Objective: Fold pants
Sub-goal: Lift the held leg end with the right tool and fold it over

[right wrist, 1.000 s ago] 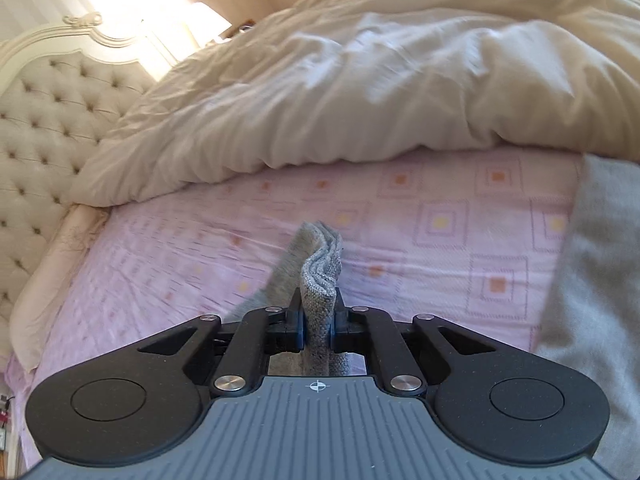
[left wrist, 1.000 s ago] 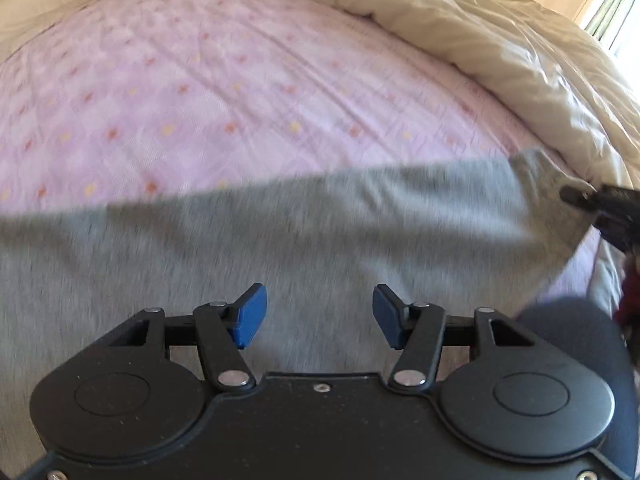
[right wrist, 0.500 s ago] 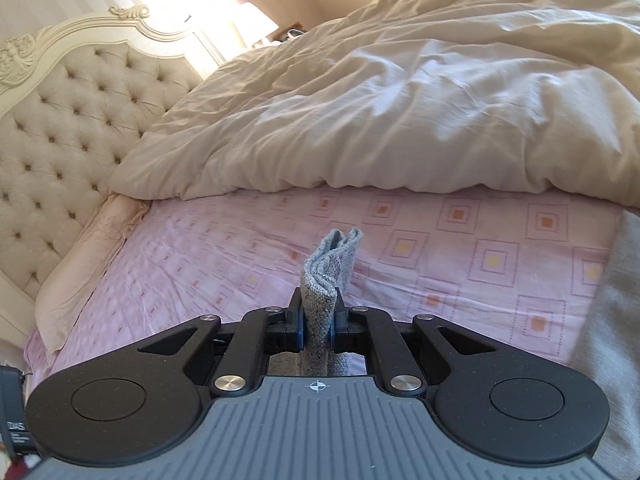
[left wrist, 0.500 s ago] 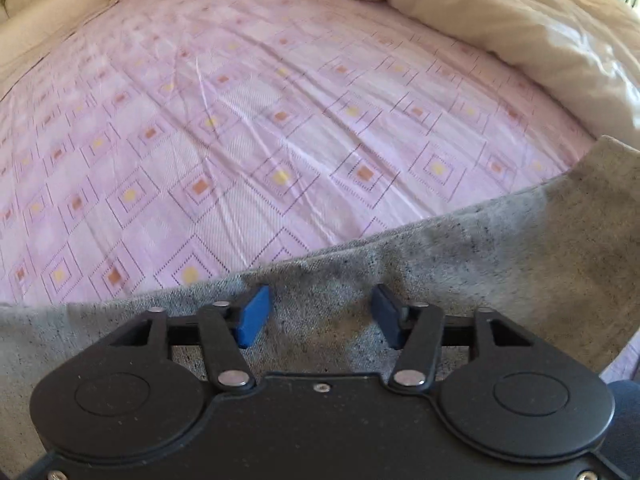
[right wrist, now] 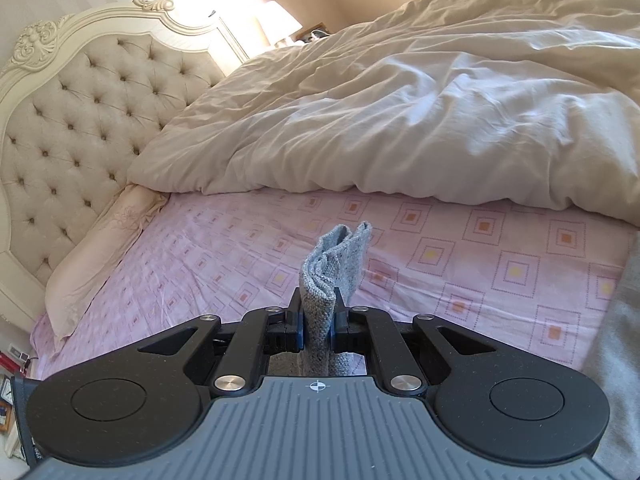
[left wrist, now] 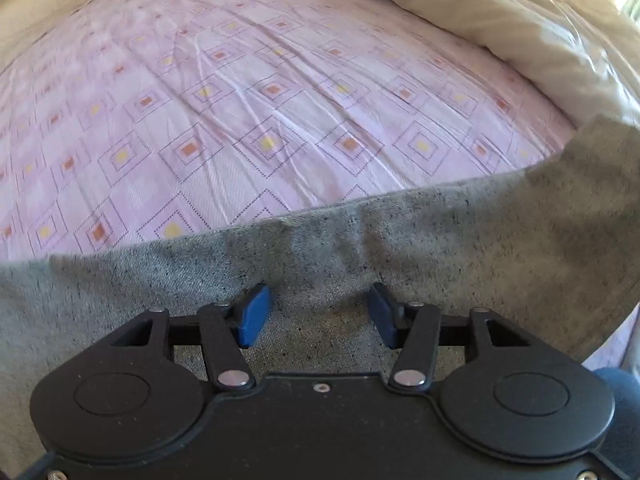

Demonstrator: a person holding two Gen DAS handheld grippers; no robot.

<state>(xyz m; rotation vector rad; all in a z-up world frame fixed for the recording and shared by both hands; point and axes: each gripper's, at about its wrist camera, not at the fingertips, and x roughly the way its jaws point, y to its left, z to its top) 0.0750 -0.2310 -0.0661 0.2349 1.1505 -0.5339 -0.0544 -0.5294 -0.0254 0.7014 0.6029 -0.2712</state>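
The grey pants [left wrist: 440,240] lie across the near part of the pink sheet, their far edge running left to right ahead of my left gripper [left wrist: 318,300]. That gripper points steeply down at the cloth; its jaws are opening, the blue pads [left wrist: 254,312] stand apart and grip nothing. My right gripper [right wrist: 318,314] is shut on a bunched fold of the grey pants [right wrist: 336,256], which sticks up above the bed. More of the pants' cloth [right wrist: 624,320] shows at the right edge of the right wrist view.
A pink sheet with square patterns [left wrist: 260,100] covers the mattress. A rumpled cream duvet [right wrist: 420,112] is heaped along the far side. A tufted cream headboard [right wrist: 76,120] and a pale pillow [right wrist: 92,248] are at the left, with a lamp [right wrist: 280,24] behind.
The left gripper has moved forward over the pants, close to their far edge. The right gripper has risen with the fold still in it, so more of the headboard shows.
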